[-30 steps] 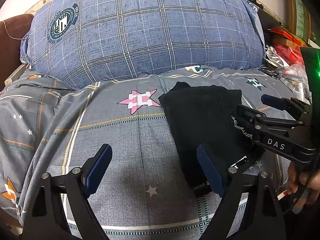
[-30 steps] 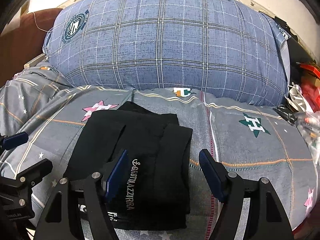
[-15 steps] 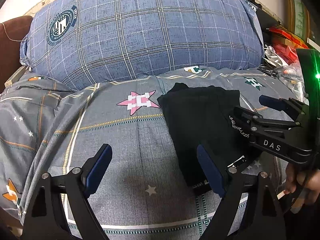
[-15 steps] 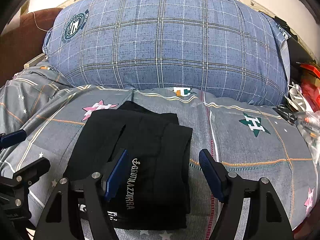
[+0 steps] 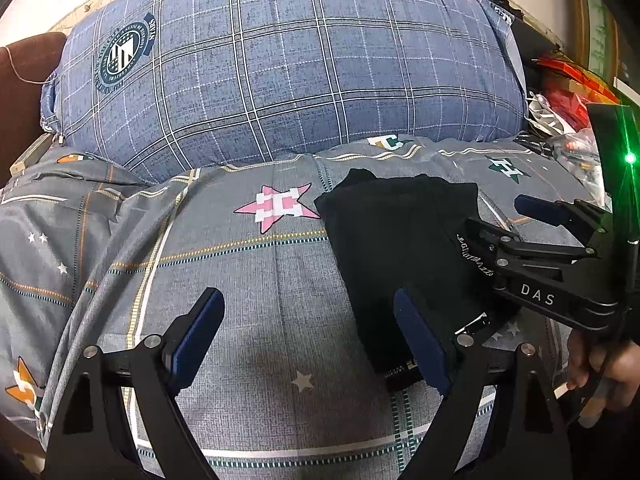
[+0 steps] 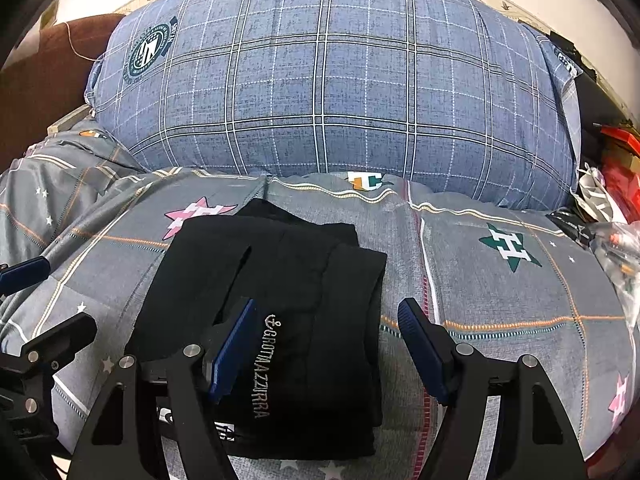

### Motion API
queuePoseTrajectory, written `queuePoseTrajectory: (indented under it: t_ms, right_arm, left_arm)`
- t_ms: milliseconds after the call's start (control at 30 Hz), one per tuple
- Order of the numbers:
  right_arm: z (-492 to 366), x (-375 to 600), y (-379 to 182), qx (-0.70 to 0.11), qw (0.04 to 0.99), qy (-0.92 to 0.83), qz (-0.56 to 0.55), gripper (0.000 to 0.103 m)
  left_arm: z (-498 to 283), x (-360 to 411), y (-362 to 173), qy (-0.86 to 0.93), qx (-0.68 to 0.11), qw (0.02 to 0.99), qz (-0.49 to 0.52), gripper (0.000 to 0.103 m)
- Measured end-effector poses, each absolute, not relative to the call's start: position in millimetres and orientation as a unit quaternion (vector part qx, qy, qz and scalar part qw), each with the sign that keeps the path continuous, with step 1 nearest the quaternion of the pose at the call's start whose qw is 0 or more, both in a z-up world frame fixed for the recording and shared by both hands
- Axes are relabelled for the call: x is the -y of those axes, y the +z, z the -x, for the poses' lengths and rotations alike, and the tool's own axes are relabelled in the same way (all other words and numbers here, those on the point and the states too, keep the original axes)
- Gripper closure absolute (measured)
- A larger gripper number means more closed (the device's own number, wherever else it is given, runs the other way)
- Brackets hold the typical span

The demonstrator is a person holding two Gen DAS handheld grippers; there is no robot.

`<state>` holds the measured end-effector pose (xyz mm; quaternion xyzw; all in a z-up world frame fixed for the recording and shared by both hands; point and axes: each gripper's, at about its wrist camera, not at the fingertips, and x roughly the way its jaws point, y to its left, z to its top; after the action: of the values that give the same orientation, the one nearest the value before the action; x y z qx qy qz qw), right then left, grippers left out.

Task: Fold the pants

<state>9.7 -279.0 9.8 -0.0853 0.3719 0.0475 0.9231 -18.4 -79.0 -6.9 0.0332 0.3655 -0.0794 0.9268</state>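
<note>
From the left wrist camera, the left gripper (image 5: 308, 344) hangs low over the grey bedsheet (image 5: 224, 280), its jaws spread wide with nothing between them. The black pants (image 5: 400, 248) lie just to its right, already a compact folded bundle on the sheet, and the gripper's right finger sits over the near left edge of the cloth without pinching it. Further right the right gripper (image 5: 508, 220) reaches in over the bundle, with part of the person's hand (image 5: 608, 372) at its handle. A big blue checked pillow (image 5: 288, 72) fills the back of the bed.

From the right wrist camera, the right gripper (image 6: 324, 344) is open just as wide and has hold of nothing. The pants (image 6: 280, 280) rest under and ahead of it, a squarish stack with several layers showing along the right side and silver lettering running down the top panel. Its left finger hovers over the cloth, while its right finger stands over bare bedsheet (image 6: 500, 300) beyond the edge. The left gripper's fingers (image 6: 24, 272) peek in at the far left edge.

To my eye the folding looks finished or close to it. If anything is left, it would be squaring up the uneven layers on the right side or pressing the stack flat, which calls for a gentle nudge rather than a grab.
</note>
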Motion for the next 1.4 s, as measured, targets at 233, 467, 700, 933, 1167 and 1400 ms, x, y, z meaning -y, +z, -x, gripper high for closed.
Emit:
queuePoseTrajectory:
  t_ms: [233, 467, 700, 933, 1167, 1400]
  right_arm:
    - [-9.5, 278.3, 9.5, -0.373, 0.923, 0.047, 0.086, 0.029]
    - [-9.6, 278.4, 8.9, -0.374, 0.922, 0.046, 0.087, 0.029]
    - [-9.1, 274.7, 7.1, -0.374, 0.921, 0.048, 0.093, 0.029]
    - [-7.9, 279.2, 8.1, -0.375, 0.922, 0.049, 0.086, 0.029]
    - [-13.1, 304.1, 10.4, -0.388, 0.918, 0.080, 0.019, 0.029]
    - [-26.3, 338.3, 2.9, -0.410, 0.897, 0.125, -0.105, 0.029]
  left_arm:
    - [18.5, 80.4, -9.2, -0.081, -0.367, 0.926, -0.034, 0.015]
    - [17.7, 79.3, -12.8, -0.081, -0.374, 0.924, -0.026, 0.015]
    - [16.6, 77.9, -15.4, -0.081, -0.381, 0.921, -0.019, 0.015]
    - [17.2, 79.0, -14.6, -0.082, -0.380, 0.921, -0.019, 0.015]
    - [10.7, 75.1, -2.5, -0.105, -0.385, 0.917, 0.003, 0.015]
    - [-12.9, 76.3, -3.8, -0.148, -0.392, 0.908, 0.021, 0.015]
